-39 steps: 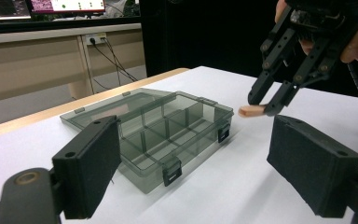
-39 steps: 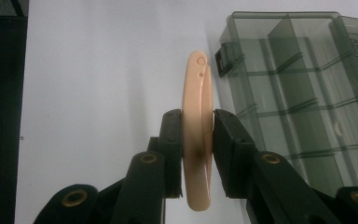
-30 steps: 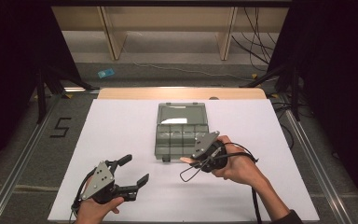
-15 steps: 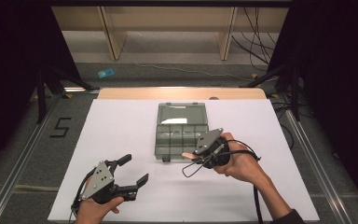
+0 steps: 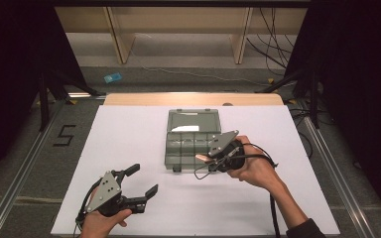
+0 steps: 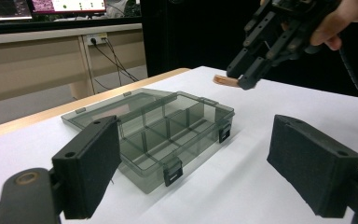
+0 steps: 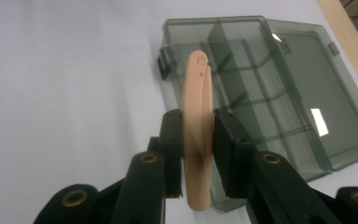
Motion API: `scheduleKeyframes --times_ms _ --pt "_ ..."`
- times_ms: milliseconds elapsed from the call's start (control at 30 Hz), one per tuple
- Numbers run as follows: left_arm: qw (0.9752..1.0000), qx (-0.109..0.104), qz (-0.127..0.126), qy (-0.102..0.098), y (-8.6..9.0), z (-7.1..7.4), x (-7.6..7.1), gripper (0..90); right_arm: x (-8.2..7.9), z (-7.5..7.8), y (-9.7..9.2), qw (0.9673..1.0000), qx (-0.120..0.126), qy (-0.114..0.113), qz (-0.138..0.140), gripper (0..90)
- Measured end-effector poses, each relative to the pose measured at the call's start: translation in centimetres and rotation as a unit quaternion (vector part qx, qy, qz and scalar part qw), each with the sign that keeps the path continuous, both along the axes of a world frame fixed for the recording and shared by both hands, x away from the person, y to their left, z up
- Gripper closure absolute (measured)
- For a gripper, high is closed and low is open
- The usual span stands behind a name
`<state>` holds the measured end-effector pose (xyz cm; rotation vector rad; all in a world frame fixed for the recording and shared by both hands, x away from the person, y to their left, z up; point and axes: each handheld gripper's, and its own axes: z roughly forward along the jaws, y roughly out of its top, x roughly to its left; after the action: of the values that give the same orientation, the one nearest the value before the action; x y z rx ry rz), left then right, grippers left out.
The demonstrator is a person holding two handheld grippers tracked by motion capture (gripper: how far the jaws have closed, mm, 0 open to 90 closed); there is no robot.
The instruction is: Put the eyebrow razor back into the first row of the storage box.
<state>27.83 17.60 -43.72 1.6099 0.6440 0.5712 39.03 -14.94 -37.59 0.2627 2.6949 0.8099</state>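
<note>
A clear grey compartment box [image 5: 169,148] lies open at the table's middle, its lid [image 5: 193,120] folded flat behind it. My right gripper [image 5: 208,159] hovers at the box's front right corner, shut on a flat peach oblong piece [image 5: 201,158]. In the right gripper view the peach piece [image 7: 196,121] stands on edge between the pads, pointing at the box [image 7: 279,93]. My left gripper [image 5: 144,179] is low at the front left, open, with nothing between its pads [image 6: 91,163]. From it the box [image 6: 142,179] lies ahead, and the right gripper [image 6: 247,77] with the piece [image 6: 225,80] is above and beyond.
The white table top [image 5: 129,134] ends at a wooden strip [image 5: 193,99] at the far edge. Metal rails [image 5: 25,163] run along both sides. Cables trail from the right gripper across the table. A blue item [image 5: 112,78] lies on the floor beyond.
My right gripper has drifted slightly up and toward the box with the peach piece held. The left gripper has stayed where it was.
</note>
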Motion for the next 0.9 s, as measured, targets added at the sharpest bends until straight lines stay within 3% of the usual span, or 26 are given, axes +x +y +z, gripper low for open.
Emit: scheduleKeyframes --times_ms 900 --pt "1.0000 0.005 0.002 0.000 0.1 -0.1 0.1 16.2 7.1 -1.6 1.7 0.9986 -0.030 -0.008 -0.043 74.1"
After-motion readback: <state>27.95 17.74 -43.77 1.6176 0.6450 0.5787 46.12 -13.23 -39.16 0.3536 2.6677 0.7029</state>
